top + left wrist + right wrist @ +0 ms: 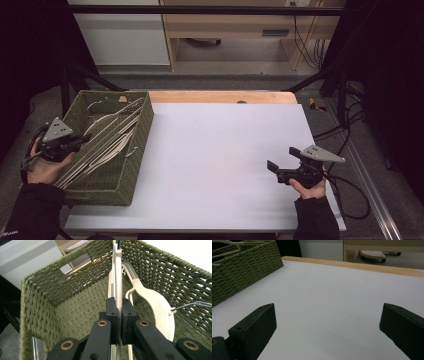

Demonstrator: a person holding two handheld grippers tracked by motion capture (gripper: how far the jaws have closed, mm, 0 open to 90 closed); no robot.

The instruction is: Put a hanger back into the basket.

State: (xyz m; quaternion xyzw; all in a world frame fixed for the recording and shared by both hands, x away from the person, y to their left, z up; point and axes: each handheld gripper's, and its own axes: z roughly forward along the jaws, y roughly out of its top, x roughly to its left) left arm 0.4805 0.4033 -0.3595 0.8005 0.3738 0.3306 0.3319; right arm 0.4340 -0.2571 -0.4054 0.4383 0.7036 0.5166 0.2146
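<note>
At about nine o'clock on the table sits the green woven basket (131, 165), with several cream coat hangers (107, 145) lying lengthwise inside it. The left gripper (119, 312) hangs over the basket's nine-o'clock rim, its jaws clamped tight on the thin edge of one cream hanger (118, 277); a second hanger (155, 302) lies just beside it. The white table top (220, 150) spreads bare across the middle. At about four o'clock the right gripper (274, 167) rests low over the table, its jaws spread wide and holding nothing.
</note>
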